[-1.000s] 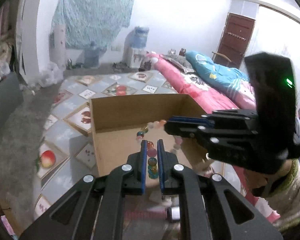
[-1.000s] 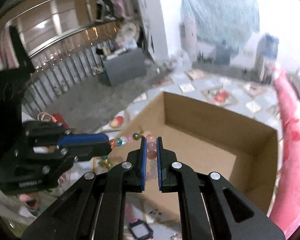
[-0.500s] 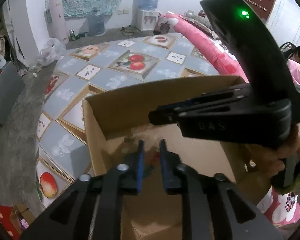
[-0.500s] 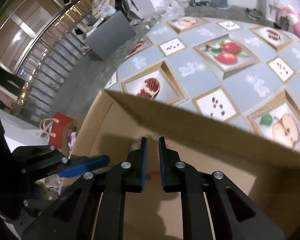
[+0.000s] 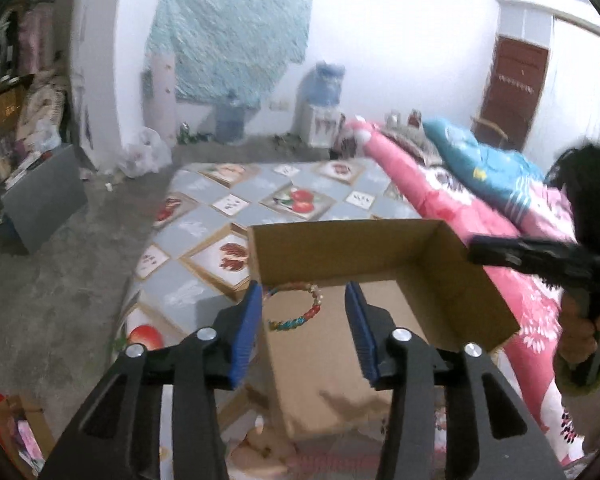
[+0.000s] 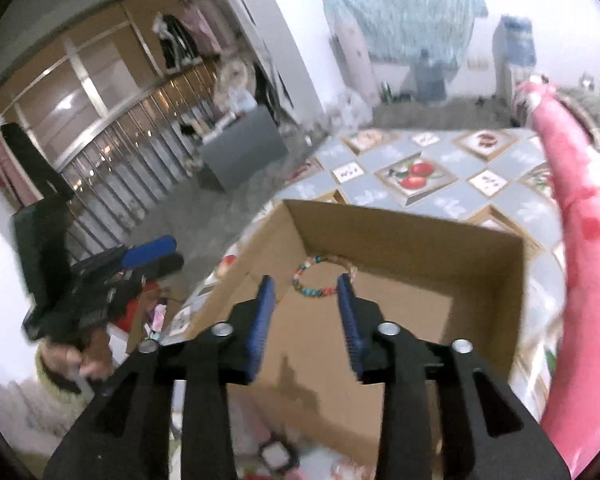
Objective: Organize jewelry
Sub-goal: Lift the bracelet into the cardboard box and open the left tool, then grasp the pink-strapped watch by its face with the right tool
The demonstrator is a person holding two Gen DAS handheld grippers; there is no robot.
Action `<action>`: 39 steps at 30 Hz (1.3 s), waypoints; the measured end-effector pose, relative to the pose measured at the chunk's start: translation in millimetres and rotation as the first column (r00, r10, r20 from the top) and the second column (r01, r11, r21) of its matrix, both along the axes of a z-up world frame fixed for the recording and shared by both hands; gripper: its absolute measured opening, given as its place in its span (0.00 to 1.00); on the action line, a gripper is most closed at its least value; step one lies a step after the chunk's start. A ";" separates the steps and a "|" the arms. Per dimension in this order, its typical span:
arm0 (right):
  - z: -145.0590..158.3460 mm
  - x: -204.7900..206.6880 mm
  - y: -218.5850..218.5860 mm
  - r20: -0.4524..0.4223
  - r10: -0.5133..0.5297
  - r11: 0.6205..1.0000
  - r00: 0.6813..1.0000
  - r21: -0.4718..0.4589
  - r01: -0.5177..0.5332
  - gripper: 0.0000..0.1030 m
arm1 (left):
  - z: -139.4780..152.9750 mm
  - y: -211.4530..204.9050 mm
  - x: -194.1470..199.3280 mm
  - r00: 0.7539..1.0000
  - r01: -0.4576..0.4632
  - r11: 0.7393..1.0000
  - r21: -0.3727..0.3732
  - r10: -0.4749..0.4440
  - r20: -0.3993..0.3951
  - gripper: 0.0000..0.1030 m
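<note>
- Beaded bracelet [image 5: 296, 307] lies flat on the floor of the open cardboard box [image 5: 452, 292], near the box's far wall and toward its left corner; neither tool touches it. The right wrist view shows the same loop [image 6: 320, 276] resting just before the far wall.
- Left gripper [image 5: 305, 326] has its blue pads spread, having just been opening, and nothing sits between them; the bracelet only appears in the gap because it lies farther off on the box floor.
- Right gripper [image 6: 306, 312] is likewise spread, its jaws just opened, with nothing between them. It hangs above the near part of the box.
- Both tools point down into the box from the near side, which fits a two-handed drop: judging by the parted jaws and the settled loop, the bracelet has been delivered to its container.
- The box stands on a fruit-patterned mat [image 5: 228, 204], with a pink quilt [image 5: 460, 196] along its right side, so its open top is easy to reach from above.
- Small oddments lie blurred at the near edge, below the tools; they may be the next jewelry to sort, though I cannot tell what they are.
</note>
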State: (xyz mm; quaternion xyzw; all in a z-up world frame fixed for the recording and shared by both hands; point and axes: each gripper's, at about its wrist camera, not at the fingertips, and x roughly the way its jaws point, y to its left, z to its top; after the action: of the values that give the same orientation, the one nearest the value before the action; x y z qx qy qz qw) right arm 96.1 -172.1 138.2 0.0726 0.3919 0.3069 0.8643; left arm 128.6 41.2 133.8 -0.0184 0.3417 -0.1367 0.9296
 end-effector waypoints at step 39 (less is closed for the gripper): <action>-172.7 -90.0 68.1 -0.279 0.235 0.946 0.931 -0.156 -0.286 0.43 | -162.3 -77.3 -137.1 0.983 0.179 0.880 0.440 -0.140 -0.120 0.55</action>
State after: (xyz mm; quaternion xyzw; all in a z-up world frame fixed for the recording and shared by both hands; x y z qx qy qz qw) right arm 6.1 -104.0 -34.5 -0.0258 0.5347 0.3675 0.7605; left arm -8.6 -36.0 -28.5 0.2192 0.4032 -0.1291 0.8790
